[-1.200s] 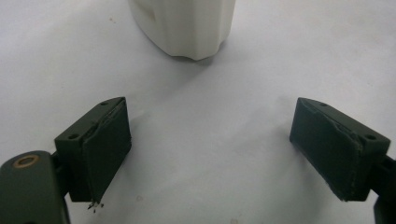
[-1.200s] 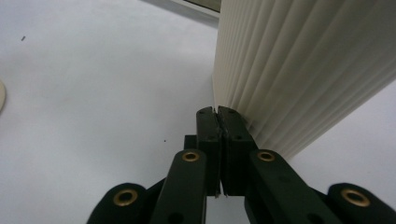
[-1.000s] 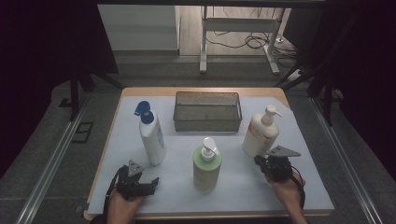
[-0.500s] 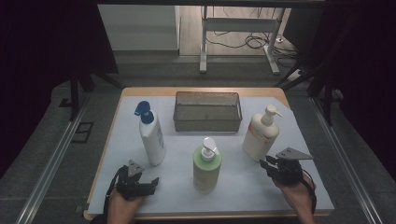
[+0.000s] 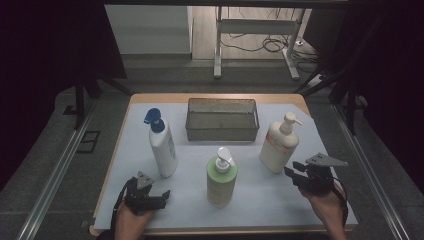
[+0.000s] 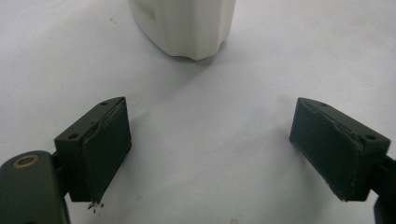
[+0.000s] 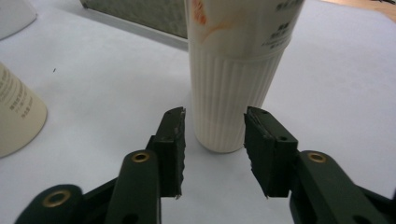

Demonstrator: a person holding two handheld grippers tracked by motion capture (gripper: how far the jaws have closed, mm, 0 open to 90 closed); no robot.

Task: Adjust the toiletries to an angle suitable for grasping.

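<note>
White mat: cream pump bottle [image 7: 236,70], orange logo, print unreadable; right hand-held gripper [image 7: 214,149] opening, empty; left hand-held gripper [image 6: 210,154] wide.

The left tool [image 5: 156,196] sat at lower left, jaws wide apart; the right tool [image 5: 295,173], lower right, had just been opening, nothing between its jaws.

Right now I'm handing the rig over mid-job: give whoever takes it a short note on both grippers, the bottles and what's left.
Right gripper: jaws have just been opening, nothing between them, aimed at the base of the cream pump bottle, not touching it.
Left gripper: wide open, empty, low over the table sheet near the blue-pump white bottle.
Green pump bottle stands front centre; wire basket sits behind, empty.
Done: no bottle is in the basket.
Left: probably widen the right jaws, grasp the cream bottle and lift it.
</note>
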